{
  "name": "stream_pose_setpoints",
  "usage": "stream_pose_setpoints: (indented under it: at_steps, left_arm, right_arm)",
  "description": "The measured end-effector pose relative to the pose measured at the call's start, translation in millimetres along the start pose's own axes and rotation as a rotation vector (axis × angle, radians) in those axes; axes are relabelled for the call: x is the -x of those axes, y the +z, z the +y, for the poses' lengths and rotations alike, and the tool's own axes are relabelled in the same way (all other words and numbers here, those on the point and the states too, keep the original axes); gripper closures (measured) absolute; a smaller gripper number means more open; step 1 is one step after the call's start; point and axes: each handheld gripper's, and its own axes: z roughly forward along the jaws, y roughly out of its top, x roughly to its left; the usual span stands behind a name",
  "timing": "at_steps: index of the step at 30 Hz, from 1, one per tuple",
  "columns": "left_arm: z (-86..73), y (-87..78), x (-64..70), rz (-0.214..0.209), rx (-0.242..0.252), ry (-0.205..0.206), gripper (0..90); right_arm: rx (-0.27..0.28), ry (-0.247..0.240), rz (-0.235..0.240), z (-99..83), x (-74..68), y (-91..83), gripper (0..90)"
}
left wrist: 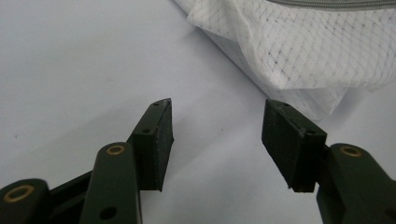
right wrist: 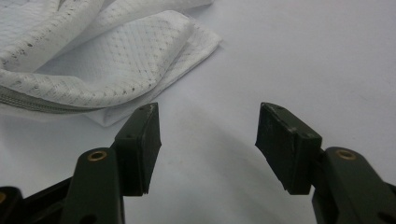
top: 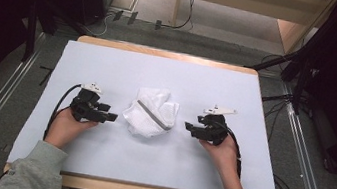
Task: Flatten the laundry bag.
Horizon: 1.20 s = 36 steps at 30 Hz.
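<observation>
A crumpled white mesh bag (top: 150,112) with a grey zipper (top: 152,116) lies in the middle of the pale table (top: 110,65). My left gripper (top: 111,117) rests on the table just left of the bag, jaws pointing right toward it and open with nothing between them. The left gripper view has the bag (left wrist: 322,51) just beyond the spread jaws. My right gripper (top: 188,126) sits just right of the bag, pointing left, also open and empty. The right gripper view shows the bag (right wrist: 93,65) ahead and to the left of its jaws.
The table's wooden rim (top: 167,54) borders the far side. Cables (top: 277,98) and dark stand legs (top: 272,64) lie on the floor around the table. Bare tabletop surrounds the bag on all sides.
</observation>
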Motion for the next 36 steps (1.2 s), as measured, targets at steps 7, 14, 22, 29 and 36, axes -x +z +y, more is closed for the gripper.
stream_pose_setpoints:
  at_steps: [7,14,22,29,36]
  left_arm:
    - [6.1,0.9,-3.5,-0.019,0.012,-0.023,41.2]
    - [12.5,4.7,-3.6,-0.024,0.003,-0.018,40.5]
    - [17.6,11.0,-1.2,-0.037,-0.010,-0.008,40.5]
    - [19.7,14.3,-0.6,-0.042,-0.015,-0.012,40.0]
    - [20.5,15.4,-0.6,-0.044,-0.018,-0.011,39.7]
  right_arm:
    - [0.001,0.026,0.018,-4.4,-0.4,-5.1,43.0]
    - [-0.017,0.047,0.008,-10.9,1.1,-11.4,44.0]
    - [-0.016,0.049,-0.002,-14.8,2.4,-15.4,44.1]
    - [-0.026,0.039,-0.014,-17.5,3.3,-16.6,42.9]
    - [-0.026,0.037,-0.011,-19.0,3.8,-15.7,41.9]
